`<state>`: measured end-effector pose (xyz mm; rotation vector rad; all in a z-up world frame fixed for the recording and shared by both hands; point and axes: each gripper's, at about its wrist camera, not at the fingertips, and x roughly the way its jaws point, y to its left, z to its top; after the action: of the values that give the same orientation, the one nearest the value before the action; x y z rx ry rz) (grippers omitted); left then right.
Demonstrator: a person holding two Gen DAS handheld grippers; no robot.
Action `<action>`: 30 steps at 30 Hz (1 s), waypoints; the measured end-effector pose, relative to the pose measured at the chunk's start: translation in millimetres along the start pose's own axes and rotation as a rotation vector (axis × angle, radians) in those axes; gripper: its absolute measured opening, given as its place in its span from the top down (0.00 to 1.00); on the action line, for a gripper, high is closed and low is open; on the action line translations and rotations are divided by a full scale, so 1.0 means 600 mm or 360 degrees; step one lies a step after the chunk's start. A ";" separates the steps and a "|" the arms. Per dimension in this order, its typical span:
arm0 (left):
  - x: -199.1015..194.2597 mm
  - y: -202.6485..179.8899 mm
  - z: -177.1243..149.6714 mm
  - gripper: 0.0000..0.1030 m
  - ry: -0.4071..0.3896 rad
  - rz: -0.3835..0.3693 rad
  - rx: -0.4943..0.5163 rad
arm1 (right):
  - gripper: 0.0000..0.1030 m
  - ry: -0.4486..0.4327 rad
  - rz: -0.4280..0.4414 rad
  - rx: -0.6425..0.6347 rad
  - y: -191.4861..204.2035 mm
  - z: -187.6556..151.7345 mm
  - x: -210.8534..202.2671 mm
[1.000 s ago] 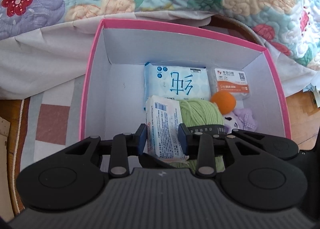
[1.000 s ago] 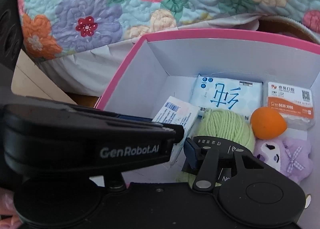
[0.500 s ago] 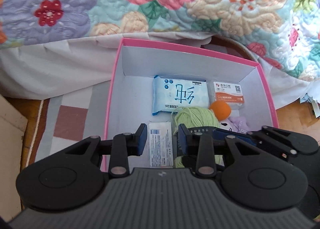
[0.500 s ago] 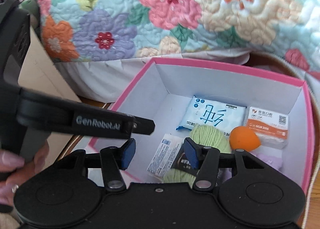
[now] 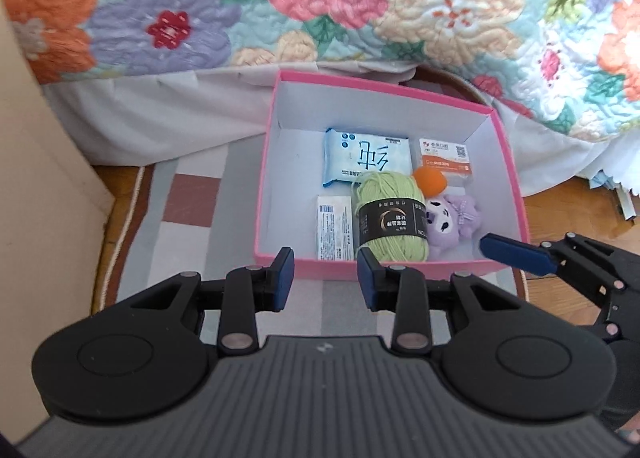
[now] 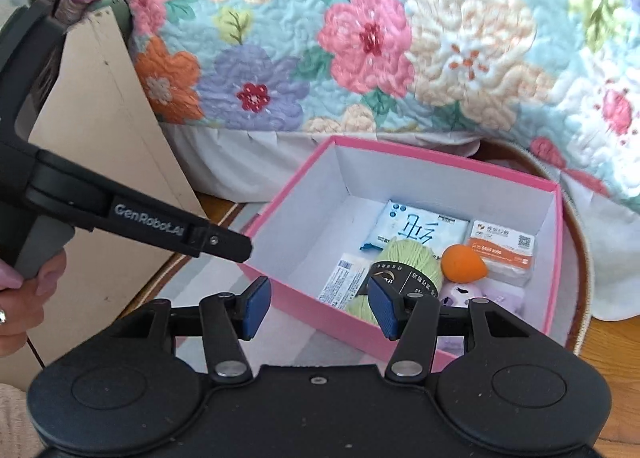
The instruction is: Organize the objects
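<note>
Ahead of both empty, spread grippers, left (image 5: 326, 284) and right (image 6: 318, 312), the soft, light yarn (image 5: 390, 218) would best be pinched at its stiff paper band.

A floral quilt (image 5: 360, 10) drapes the bed above a checked rug (image 5: 188, 194) on wooden floor (image 6: 616, 342).

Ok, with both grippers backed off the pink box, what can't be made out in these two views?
- Purple plush toy: right wrist view, mostly hidden behind the right gripper.
- White packet: print too small to read in either view.
- Right gripper: left wrist view shows only one finger; the rest is cut by the frame edge.
- Floor behind the pink box: covered by the quilt.
</note>
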<state>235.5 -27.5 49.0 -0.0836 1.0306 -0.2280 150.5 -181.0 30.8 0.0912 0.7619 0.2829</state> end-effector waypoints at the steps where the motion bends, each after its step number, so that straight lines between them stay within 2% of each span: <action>1: -0.013 0.000 -0.006 0.65 -0.0019 0.0004 0.0003 | 0.39 -0.0008 -0.0013 -0.0001 0.003 -0.001 -0.010; 10: -0.085 -0.003 -0.067 0.64 -0.0056 0.0013 -0.0062 | 0.34 -0.0021 -0.0002 0.0084 0.009 -0.027 -0.079; 20: -0.121 -0.019 -0.118 0.64 -0.0039 0.0037 -0.0107 | 0.29 0.0001 -0.0131 0.0112 0.035 -0.040 -0.136; 25: -0.136 -0.020 -0.138 0.63 -0.0044 0.0070 -0.0122 | 0.26 0.0078 -0.0226 0.0148 0.039 -0.058 -0.142; 30: -0.148 -0.018 -0.161 0.60 -0.0044 0.0094 -0.0143 | 0.14 0.0082 -0.0301 0.0163 0.043 -0.078 -0.156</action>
<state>107.5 -14.4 75.7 -0.1374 1.0141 -0.1264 47.7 -184.1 64.1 0.1083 0.8301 0.0662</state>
